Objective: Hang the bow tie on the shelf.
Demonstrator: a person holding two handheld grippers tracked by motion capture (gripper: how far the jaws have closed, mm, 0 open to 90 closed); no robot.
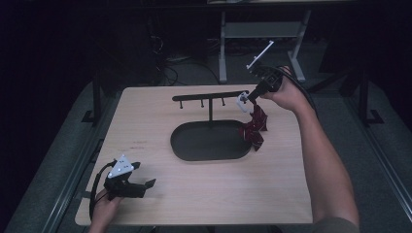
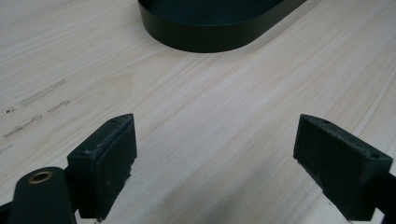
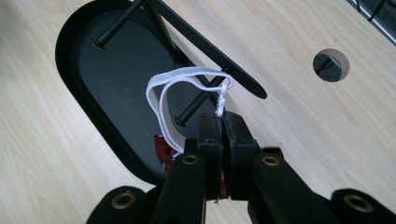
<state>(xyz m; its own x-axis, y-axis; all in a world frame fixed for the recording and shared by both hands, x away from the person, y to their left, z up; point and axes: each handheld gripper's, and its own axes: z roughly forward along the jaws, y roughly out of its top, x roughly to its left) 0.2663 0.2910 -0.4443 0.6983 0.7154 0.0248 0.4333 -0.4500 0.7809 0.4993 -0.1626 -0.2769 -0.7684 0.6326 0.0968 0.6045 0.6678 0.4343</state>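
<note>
Near the desk's far right corner, a bow tie is lifted toward the rack's hooks.

High view: the right gripper point(image 1: 251, 95) hangs above the right end of the black rack point(image 1: 210, 98), clamped on the white strap of the dark red bow tie point(image 1: 253, 127), which dangles over the oval base point(image 1: 184, 145) so its loop can slip onto a peg; the left gripper point(image 1: 145, 184) idles by the near left corner, jaws wide, out of the way. Left gripper view: 2 spread pads point(image 2: 105, 154) hover over bare desk point(image 2: 219, 135), holding nothing. Right gripper view: jaws pinch the strap's clasp point(image 3: 223, 100), keeping the white loop point(image 3: 161, 102) open just beside a peg point(image 3: 194, 106).
</note>
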